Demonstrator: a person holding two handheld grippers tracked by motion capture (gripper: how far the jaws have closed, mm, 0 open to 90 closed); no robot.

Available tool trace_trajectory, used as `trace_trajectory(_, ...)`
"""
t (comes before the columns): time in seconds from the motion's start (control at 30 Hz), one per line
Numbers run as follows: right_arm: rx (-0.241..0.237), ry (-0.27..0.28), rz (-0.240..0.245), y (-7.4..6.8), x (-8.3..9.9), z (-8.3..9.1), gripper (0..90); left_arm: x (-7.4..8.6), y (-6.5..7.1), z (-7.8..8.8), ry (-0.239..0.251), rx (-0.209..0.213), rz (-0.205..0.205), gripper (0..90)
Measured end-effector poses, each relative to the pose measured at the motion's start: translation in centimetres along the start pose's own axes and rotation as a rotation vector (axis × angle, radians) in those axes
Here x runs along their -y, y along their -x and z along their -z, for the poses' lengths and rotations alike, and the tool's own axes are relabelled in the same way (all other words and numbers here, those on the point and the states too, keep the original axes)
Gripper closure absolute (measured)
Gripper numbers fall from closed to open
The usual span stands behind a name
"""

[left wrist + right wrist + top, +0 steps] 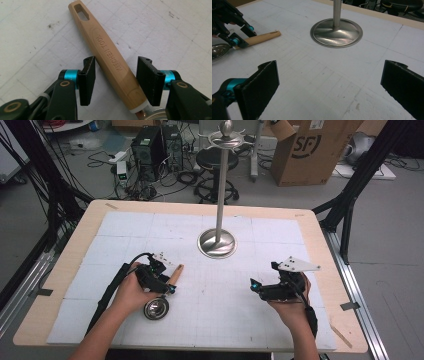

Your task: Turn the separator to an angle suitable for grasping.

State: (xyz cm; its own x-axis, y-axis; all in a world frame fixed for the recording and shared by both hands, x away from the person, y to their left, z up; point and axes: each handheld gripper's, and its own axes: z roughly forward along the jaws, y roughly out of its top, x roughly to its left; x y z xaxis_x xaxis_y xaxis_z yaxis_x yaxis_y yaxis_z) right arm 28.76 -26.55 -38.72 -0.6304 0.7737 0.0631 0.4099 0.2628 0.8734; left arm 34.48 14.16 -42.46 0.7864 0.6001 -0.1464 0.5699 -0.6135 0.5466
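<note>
Left gripper view: left tongs (pixel 116 80) are standing open astride the ladle's wooden handle (pixel 107 52), one jaw touching it, the other apart. Ladle bowl (pixel 156 308) is lying just behind them on the surface (pixel 200 320). Right tongs (pixel 329 87) are gaping wide, empty; metal stand (pixel 336 32) is sitting ahead.

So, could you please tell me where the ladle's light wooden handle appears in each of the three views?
High view: light wooden handle, left of centre, beside the left gripper.
Left gripper view: centre, lying diagonally between the open jaws.
Right gripper view: upper left.
Shared landmark: round steel stand base.
</note>
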Motion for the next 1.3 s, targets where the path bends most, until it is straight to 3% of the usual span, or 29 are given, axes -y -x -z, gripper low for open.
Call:
trace_trajectory(0.17, 0.000, -0.004, 0.002, -0.1, 0.0, -0.1, 0.1, 0.0, 0.6, 0.3, -0.017, -0.023, -0.001, 54.3)
trace_trajectory(0.33, 0.002, -0.008, -0.001, 0.0, 0.0, -0.2, 0.1, 0.0, 1.0, 0.2, -0.024, -0.024, -0.006, 49.0)
trace_trajectory(0.5, 0.001, -0.015, 0.004, -0.1, 0.0, -0.3, 0.1, 0.1, 1.5, -0.1, -0.061, -0.059, -0.045, 48.7)
trace_trajectory(0.7, 0.003, -0.015, 0.005, -0.1, 0.1, -0.3, 0.1, -0.1, 2.0, -0.2, -0.070, -0.098, -0.059, 52.1)
trace_trajectory(1.0, 0.005, -0.018, 0.002, -0.1, 0.1, -0.4, 0.1, 0.0, 1.6, 0.0, -0.080, -0.088, -0.067, 62.0)
trace_trajectory(1.3, 0.005, -0.019, 0.004, -0.1, 0.1, -0.4, 0.1, -0.1, 1.5, 0.0, -0.093, -0.066, -0.078, 57.5)
